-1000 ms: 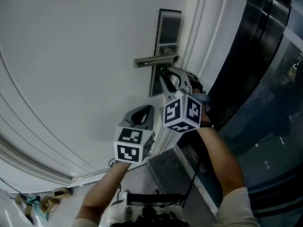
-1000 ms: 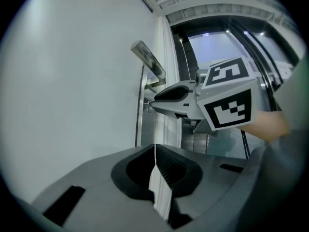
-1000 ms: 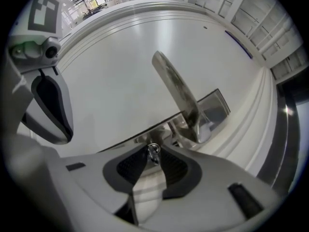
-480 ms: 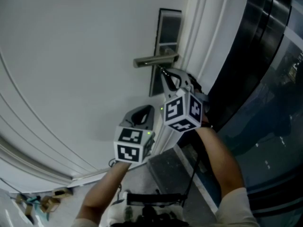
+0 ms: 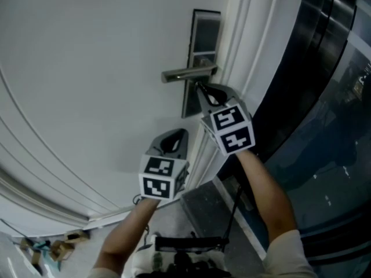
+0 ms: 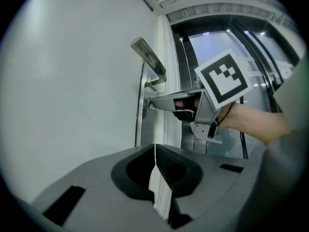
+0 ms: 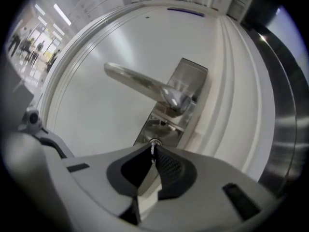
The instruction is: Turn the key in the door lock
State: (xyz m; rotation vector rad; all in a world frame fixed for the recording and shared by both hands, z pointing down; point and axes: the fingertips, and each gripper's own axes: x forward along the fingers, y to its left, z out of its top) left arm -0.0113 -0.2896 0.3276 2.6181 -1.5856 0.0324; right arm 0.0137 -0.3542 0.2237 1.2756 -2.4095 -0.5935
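below the door handle (image 7: 145, 86), the right claw (image 7: 153, 152) has just been closing tight on what seems the key (image 7: 154, 143), ready to turn it.

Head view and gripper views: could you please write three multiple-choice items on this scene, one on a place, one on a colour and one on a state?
1. Where does the key sit relative to the door handle?
A. Above it
B. Below it
C. On the floor

2. What colour is the door?
A. White
B. Red
C. Green

3. What state are the tongs of the right gripper in?
A. Wide open and empty
B. Closed on the door handle
C. Closed on the key

Answers:
1 B: the key stands in the lock plate, under the handle.
2 A: the door panel is plain white.
3 C: the tongs have just been closing, and their tips pinch the key.
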